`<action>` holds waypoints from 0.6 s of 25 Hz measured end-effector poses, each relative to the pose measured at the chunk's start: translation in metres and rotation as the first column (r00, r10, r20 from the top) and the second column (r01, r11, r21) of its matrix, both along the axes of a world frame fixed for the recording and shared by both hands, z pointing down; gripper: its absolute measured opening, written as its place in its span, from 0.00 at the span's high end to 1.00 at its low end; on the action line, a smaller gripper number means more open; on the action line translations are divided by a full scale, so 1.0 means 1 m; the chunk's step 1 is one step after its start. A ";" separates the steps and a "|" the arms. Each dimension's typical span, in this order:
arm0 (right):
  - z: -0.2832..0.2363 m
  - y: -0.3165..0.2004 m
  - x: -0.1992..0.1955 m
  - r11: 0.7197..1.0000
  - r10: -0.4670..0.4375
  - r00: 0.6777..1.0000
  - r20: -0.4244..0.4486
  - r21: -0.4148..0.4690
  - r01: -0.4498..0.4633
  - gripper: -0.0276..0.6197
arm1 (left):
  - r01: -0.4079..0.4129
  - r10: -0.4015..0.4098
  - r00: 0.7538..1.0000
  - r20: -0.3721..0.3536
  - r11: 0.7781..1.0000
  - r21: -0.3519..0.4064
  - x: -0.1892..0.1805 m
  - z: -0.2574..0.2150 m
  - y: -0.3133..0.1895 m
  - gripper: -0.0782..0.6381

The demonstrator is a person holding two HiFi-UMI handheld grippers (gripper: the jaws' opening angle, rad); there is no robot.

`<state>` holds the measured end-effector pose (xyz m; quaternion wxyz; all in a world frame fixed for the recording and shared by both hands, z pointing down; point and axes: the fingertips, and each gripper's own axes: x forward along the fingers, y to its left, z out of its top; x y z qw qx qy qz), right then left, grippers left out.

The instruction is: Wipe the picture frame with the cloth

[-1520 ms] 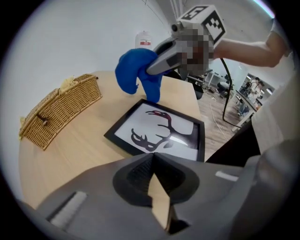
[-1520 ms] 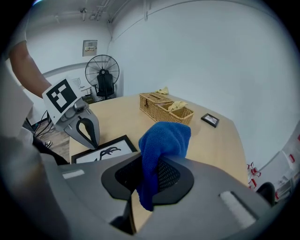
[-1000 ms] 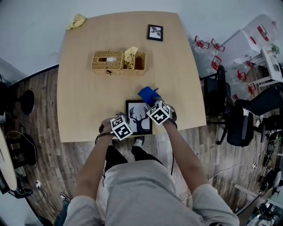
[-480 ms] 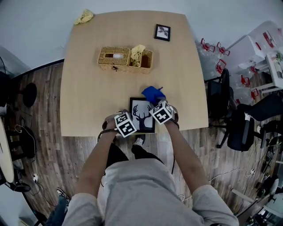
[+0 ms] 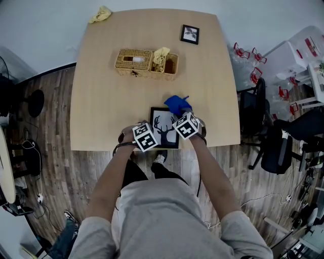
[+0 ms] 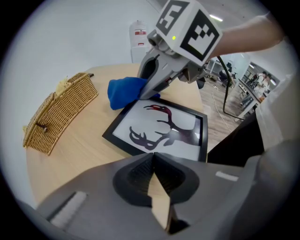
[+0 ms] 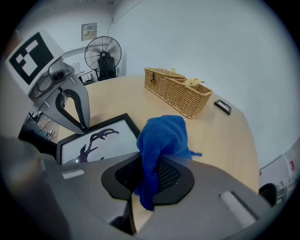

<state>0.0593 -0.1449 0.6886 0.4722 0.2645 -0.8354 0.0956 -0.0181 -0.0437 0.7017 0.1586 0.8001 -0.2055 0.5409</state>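
Note:
A black picture frame (image 5: 163,136) with a deer silhouette lies flat near the table's front edge; it also shows as the frame (image 6: 161,129) and the frame (image 7: 93,140) in the two gripper views. My right gripper (image 5: 179,114) is shut on a blue cloth (image 5: 177,104), which bunches at the frame's far right corner. The cloth (image 7: 161,140) hangs from between the jaws. My left gripper (image 5: 148,133) is shut with nothing between its jaws, and its tips rest at the frame's left edge, as the left gripper (image 7: 86,127) shows in the right gripper view.
A wicker basket (image 5: 134,61) holding a yellow rag (image 5: 161,54) stands mid-table. A small framed picture (image 5: 190,34) lies at the far right, and a yellow cloth (image 5: 101,14) at the far left corner. Office chairs (image 5: 263,121) stand right of the table.
The head view has shifted a little. Both grippers stay at the deer frame, with the blue cloth still at its far right corner.

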 end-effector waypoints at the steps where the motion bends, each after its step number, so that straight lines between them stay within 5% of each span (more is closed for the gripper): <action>1: 0.000 0.000 0.000 1.000 -0.002 1.000 -0.002 0.002 0.002 0.89 | 0.001 -0.001 1.000 -0.002 1.000 -0.001 0.000 0.000 0.000 0.82; 15: 0.001 0.014 0.004 1.000 0.004 1.000 0.020 0.000 -0.004 0.89 | -0.016 0.016 1.000 0.003 1.000 -0.010 0.000 0.000 0.000 0.82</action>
